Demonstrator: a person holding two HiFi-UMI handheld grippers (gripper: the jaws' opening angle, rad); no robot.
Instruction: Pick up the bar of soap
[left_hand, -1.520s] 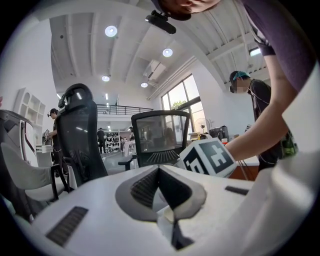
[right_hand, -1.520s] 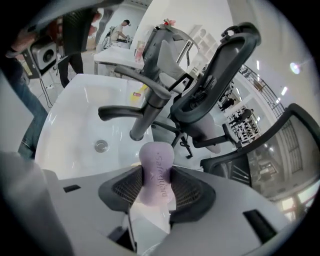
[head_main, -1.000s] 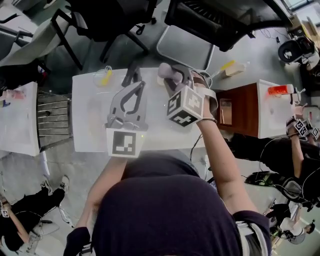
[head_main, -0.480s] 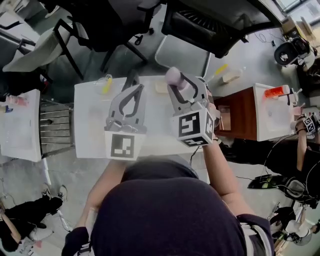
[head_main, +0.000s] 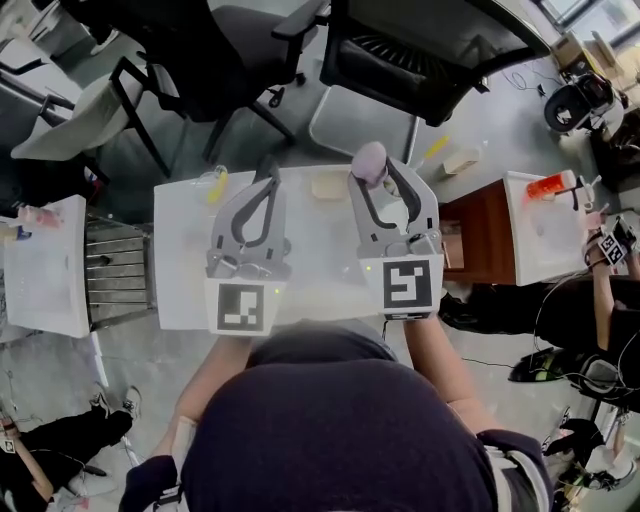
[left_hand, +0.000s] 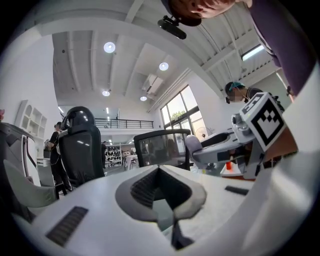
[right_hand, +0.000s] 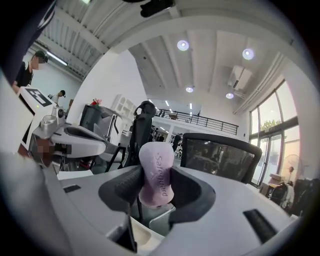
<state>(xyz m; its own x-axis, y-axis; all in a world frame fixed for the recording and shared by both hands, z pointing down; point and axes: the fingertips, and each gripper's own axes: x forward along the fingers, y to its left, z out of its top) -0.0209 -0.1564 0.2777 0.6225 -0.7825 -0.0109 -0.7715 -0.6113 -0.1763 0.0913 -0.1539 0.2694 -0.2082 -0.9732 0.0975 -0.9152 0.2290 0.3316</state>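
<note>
Right fingers (right_hand: 120, 189): parted only to the width of a pale mauve, waisted bar of soap (right_hand: 157, 172) and pressed against its two narrow sides; dark ribbed pads on both flanks, bar upright at the centre of the right gripper view, embossed lettering toward the camera.
White table (head_main: 180, 300): across the middle of the head view, beneath both tools; bearing a small beige block (head_main: 330, 187) at upper centre and a yellow-tipped item (head_main: 215, 184) at upper left, too small to name.
Right gripper (head_main: 378, 178): right of centre in the head view, marker cube toward the bottom, soap at its tip in the upper centre of the frame; judged held up off the tabletop, from the level look across the room in the right gripper view.
Left gripper (head_main: 268, 178): left of centre, beside the right one and apart from it; fingers drawn together at the tips, nothing between them.
Soap, handling: likely light, hard and stiff, not fragile; smooth and probably slick, more so if wet, so liable to squirt out under a hard squeeze.
Soap, hold: best across the pinched waist, the bulging ends there a check against sliding lengthwise; present grip on the waist and lower half, top end free above the pads.
</note>
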